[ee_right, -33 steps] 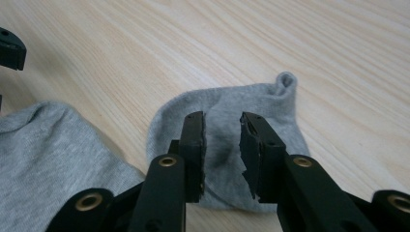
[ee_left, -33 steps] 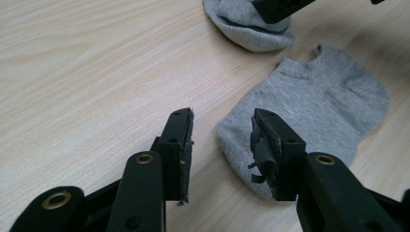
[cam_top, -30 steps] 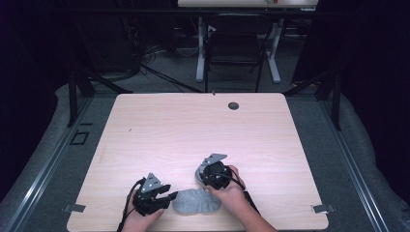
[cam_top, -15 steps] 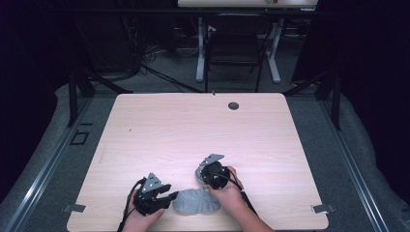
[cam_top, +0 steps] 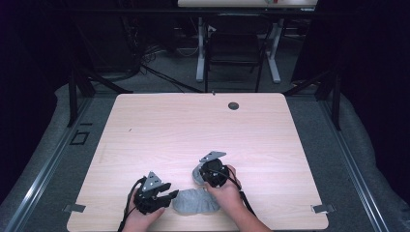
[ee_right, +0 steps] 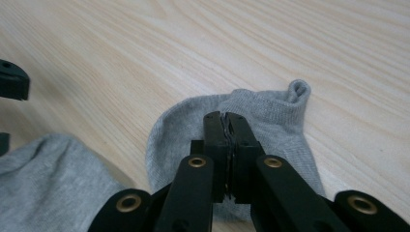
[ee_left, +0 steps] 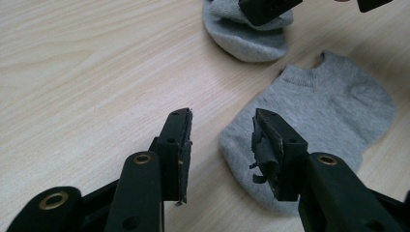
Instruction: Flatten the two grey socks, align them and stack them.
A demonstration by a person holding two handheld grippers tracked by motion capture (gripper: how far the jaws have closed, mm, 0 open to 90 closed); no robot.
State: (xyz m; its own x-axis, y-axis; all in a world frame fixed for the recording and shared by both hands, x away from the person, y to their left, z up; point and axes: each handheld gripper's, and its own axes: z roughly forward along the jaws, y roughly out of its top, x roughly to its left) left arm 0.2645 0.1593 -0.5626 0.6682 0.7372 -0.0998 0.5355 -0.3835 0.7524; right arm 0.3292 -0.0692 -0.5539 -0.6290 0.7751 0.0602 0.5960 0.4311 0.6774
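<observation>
Pinching 1 small grey knitted ankle sock, the right gripper is clamped to lift it; the left gripper gapes beside the flat grey sock near the pale wooden table's front edge.

We see a pale wood table with a small dark round hole near its far edge, and beyond it a dark chair on grey floor.
</observation>
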